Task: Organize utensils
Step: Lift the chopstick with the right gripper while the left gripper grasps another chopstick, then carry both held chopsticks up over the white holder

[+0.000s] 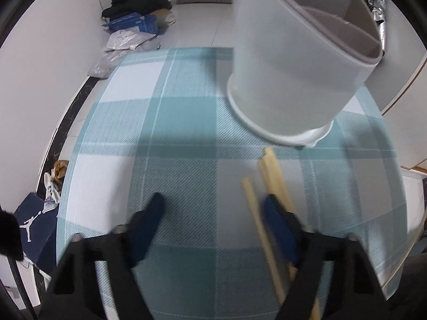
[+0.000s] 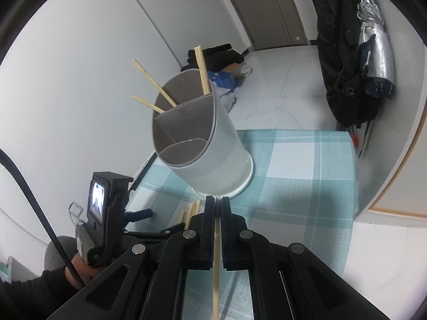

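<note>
At the lower left of the right wrist view, a hand (image 2: 80, 264) grips the left gripper (image 1: 213, 208), jaws apart, pressing on nothing, loose pale wooden chopsticks (image 1: 269, 176) lying on the teal-and-white checked tablecloth (image 1: 181, 138) beside its right finger. Centre frame, the grey cylindrical divided utensil holder (image 2: 213, 144) stands on the cloth, three chopsticks (image 2: 201, 69) poking from its back compartment. Bottom centre, the right gripper (image 2: 217, 205) is clamped on a single chopstick (image 2: 215, 280).
</note>
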Available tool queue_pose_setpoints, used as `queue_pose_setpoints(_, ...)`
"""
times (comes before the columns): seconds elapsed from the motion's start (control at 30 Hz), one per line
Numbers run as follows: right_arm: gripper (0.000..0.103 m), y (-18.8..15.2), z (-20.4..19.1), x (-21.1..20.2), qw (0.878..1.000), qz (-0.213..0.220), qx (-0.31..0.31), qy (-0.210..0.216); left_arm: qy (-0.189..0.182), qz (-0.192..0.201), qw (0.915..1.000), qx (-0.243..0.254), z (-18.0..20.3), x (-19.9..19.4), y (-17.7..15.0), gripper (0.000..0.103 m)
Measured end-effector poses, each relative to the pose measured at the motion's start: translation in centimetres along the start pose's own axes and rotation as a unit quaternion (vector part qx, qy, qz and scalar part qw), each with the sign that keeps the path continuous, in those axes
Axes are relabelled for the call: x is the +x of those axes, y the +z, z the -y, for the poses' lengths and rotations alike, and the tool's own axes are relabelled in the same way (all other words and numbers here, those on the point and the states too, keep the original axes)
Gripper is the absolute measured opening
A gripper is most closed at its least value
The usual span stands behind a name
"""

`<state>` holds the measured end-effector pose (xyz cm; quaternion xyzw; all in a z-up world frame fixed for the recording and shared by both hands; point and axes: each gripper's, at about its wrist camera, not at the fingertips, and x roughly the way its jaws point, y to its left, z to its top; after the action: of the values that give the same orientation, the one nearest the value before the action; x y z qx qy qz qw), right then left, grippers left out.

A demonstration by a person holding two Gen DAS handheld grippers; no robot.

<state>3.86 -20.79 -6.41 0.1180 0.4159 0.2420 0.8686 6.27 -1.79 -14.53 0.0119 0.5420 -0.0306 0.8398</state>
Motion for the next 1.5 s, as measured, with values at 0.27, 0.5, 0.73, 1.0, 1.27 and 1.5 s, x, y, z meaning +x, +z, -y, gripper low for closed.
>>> queue_pose_setpoints(0.27, 0.003, 0.2, -0.8, 0.4, 1.000, 0.004, -0.015, -0.013, -0.014, -0.001, 0.9996, -0.023, -0.3, 0.2, 1.2, 0.004)
queue_pose_setpoints(0.5, 0.003, -0.4, -2.4, 0.0, 0.998, 0.022, -0.042, -0.033, -0.034, 0.041, 0.9970, -0.055, -1.3, -1.5, 1.6, 0.003)
queue_pose_setpoints(0.73, 0.003, -0.5, -3.0, -1.2, 0.997, 0.050, -0.042, -0.046, -0.091, 0.166, 0.9792, -0.072, -1.9, -8.2, 0.6, 0.003)
queue_pose_setpoints(1.0, 0.003, -0.5, -4.3, -2.3, 0.994, 0.088, -0.043, -0.048, -0.109, 0.247, 0.9613, -0.055, -1.7, -13.2, 0.7, 0.003)
queue_pose_setpoints(1.27, 0.003, -0.8, -5.5, -3.4, 0.990, 0.124, -0.045, -0.059, -0.119, 0.257, 0.9587, -0.025, -0.9, -15.5, 0.3, 0.003)
queue_pose_setpoints(1.5, 0.003, -0.7, -5.9, -4.1, 0.987, 0.142, -0.047, -0.059, -0.125, 0.234, 0.9639, -0.016, -0.1, -16.3, 0.3, 0.003)
